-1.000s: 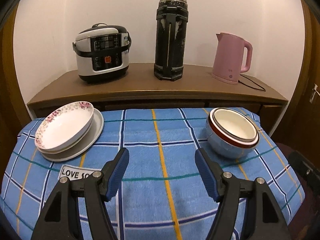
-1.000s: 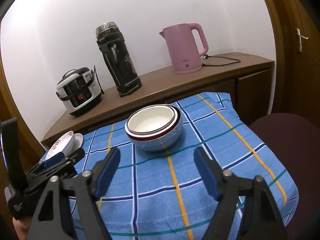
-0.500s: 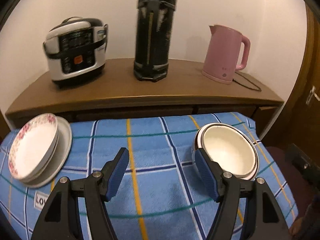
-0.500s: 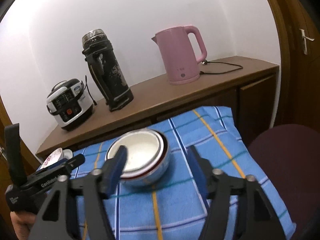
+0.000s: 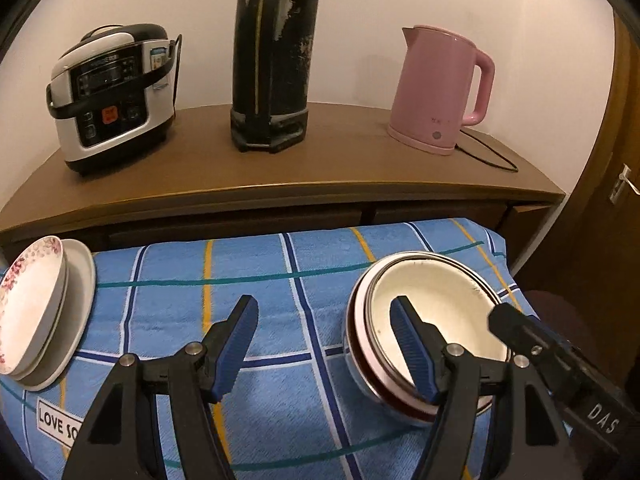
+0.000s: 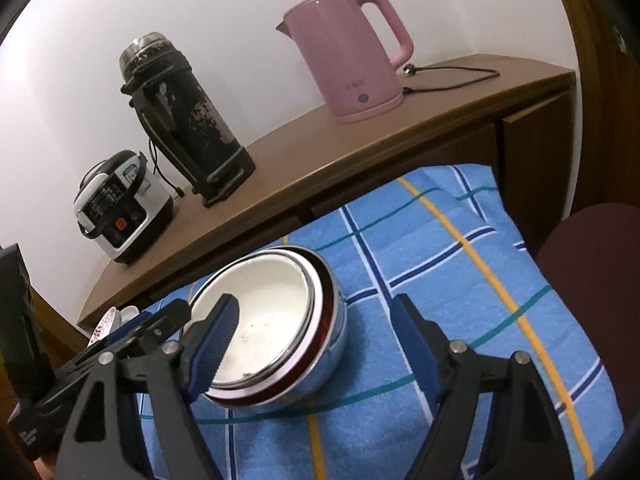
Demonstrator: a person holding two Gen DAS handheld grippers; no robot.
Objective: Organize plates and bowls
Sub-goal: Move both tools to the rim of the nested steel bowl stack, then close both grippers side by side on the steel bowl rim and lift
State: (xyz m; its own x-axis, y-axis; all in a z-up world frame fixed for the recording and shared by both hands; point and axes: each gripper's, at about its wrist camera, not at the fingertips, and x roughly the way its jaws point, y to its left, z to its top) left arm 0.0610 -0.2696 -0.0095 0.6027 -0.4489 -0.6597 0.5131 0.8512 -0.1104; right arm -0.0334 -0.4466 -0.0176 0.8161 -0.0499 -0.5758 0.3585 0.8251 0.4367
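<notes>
Nesting together, the stacked bowls [image 6: 276,328] sit empty between both spread grippers, left gripper [image 5: 326,344] and right gripper [image 6: 316,340].

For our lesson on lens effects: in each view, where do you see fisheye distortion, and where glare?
Left wrist view: the straight sideboard edge bows upward and black vignette fills the corners. Right wrist view: the whole scene tilts, the thermos leans, and the blue bowl's side carries a bright reflection.
</notes>
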